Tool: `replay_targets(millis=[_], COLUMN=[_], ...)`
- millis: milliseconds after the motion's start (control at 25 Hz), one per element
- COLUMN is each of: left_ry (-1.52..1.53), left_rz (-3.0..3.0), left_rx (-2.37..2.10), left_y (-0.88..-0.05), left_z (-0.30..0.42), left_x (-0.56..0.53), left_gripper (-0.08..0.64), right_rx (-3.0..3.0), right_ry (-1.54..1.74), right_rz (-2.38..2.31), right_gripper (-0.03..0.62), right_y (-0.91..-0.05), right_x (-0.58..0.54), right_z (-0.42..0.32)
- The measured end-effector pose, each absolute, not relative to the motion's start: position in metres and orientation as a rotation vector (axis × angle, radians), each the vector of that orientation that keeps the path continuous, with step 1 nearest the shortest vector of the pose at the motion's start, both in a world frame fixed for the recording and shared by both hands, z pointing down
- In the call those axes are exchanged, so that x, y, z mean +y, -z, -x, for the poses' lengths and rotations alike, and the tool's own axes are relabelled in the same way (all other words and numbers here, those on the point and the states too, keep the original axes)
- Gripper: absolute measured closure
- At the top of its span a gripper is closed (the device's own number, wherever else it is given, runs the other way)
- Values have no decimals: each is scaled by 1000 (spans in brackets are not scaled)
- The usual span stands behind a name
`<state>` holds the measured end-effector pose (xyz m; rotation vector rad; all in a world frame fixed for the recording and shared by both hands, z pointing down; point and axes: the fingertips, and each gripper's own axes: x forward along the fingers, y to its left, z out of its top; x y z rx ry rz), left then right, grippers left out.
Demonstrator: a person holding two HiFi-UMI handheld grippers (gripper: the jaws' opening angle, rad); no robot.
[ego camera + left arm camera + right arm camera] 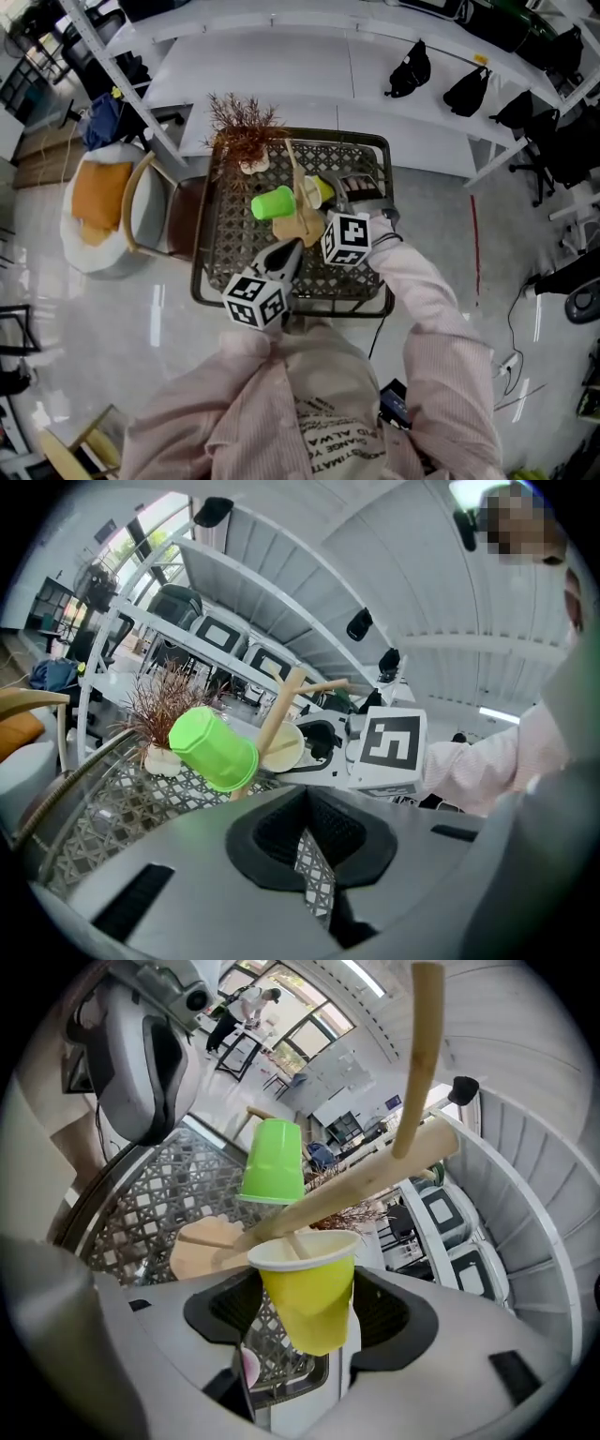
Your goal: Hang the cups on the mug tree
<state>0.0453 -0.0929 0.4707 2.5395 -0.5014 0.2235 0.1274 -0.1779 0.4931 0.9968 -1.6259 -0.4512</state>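
Note:
The wooden mug tree (298, 223) stands mid-table on the wire mesh table (234, 244). A green cup (272, 202) hangs mouth-down on one of its pegs, also visible in the left gripper view (214, 748). My right gripper (328, 194) is shut on a yellow cup (307, 1293), tilted at the tree's right side with a wooden peg reaching into its mouth. The tree's trunk (375, 1180) slants just behind it. My left gripper (286, 248) hovers over the table's near side, shut, with nothing in it, pointing at the tree (279, 714).
A dried plant in a white pot (246, 131) stands at the table's far left. A dark tray (361, 185) lies at the far right. A chair with an orange cushion (103, 202) sits left of the table. White shelving (309, 56) runs behind.

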Motion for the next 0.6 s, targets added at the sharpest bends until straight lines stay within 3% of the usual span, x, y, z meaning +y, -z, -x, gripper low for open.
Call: replay_targets(millis=[600], left_ry=[-196], left_rz=[-2528], left_rx=[-583], left_y=[-470], left_z=[-41], left_x=[-86], left_gripper=[561], right_rx=[-1606], right_ry=[529], right_rz=[-927], right_gripper=[296], right_y=[-503], right_x=[-175], right_z=[-116])
